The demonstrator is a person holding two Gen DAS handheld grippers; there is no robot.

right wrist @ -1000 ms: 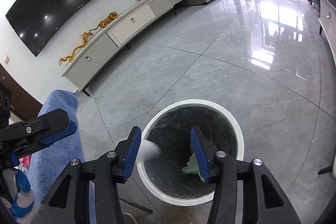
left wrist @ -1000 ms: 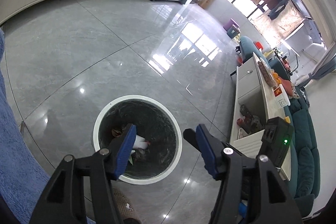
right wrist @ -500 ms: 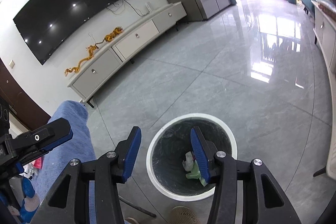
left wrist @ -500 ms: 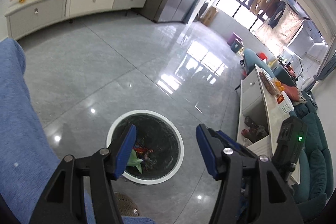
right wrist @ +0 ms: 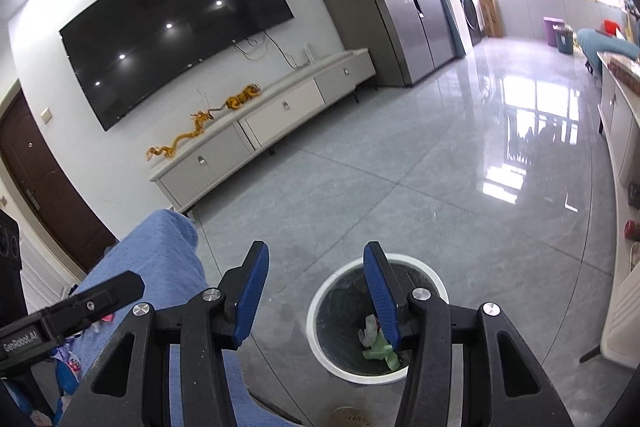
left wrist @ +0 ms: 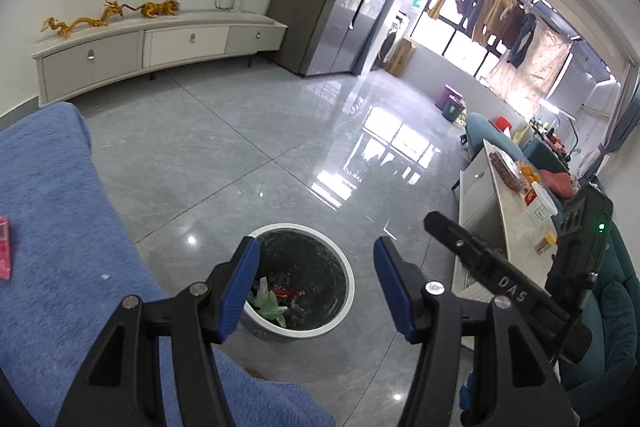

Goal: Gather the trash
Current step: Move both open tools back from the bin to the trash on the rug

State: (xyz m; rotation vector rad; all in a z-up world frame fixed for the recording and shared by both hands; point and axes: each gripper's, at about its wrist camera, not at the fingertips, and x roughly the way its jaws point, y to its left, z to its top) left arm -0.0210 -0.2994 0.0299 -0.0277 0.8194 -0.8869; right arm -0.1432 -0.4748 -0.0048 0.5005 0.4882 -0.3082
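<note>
A round white-rimmed bin with a dark liner stands on the grey floor; it also shows in the right wrist view. Green, white and red trash lies inside it, and green and white pieces show in the right wrist view. My left gripper is open and empty, well above the bin. My right gripper is open and empty, above the bin's left side. A pink wrapper lies on the blue cloth at the left. The right gripper's body shows in the left wrist view.
A blue-covered surface lies to the left of the bin. A white TV cabinet stands by the far wall under a large TV. A long white table with items and a teal sofa are at the right.
Both grippers have risen and pulled back from the bin, which looks smaller and lower now. The white piece seen falling between the right fingers now lies in the bin. Both stay open.
</note>
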